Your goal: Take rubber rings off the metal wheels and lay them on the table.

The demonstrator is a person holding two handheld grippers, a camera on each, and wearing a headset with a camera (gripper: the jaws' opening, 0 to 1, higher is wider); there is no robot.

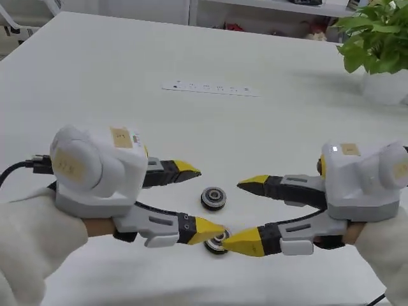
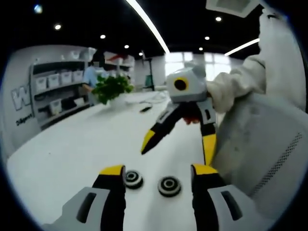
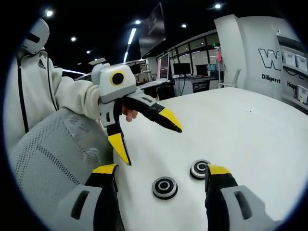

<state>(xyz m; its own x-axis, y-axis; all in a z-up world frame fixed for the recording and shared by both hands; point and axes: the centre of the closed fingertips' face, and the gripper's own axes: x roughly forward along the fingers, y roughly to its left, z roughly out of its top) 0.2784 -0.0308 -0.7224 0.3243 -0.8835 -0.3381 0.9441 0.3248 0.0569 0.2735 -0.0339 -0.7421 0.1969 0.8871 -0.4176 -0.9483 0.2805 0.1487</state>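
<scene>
Head view: 2 wheels flat on white table [image 1: 127, 83], close together, not touching. Far wheel [image 1: 213, 197] in the open betw the upper jaw tips of both grippers. Near wheel [image 1: 217, 243] partly hidden betw the two lower yellow tips; contact w/ tips: cannot tell

L gripper [image 1: 204, 201]: in from left, low over table, jaws spread wide, nothing held

R gripper [image 1: 237, 213]: in from right, same height, jaws also wide apart, nothing held. Tips of the two grippers facing each other, lower pair almost meeting

R gripper view: both wheels just ahead, inside own jaw gap. Black ring [image 3: 155, 188] seated round near wheel's metal hub; same look on far wheel. No loose rings seen on table

Background: power strip [image 1: 210, 88] well behind wheels, mid-table; plant [image 1: 376, 35] at far right corner
</scene>
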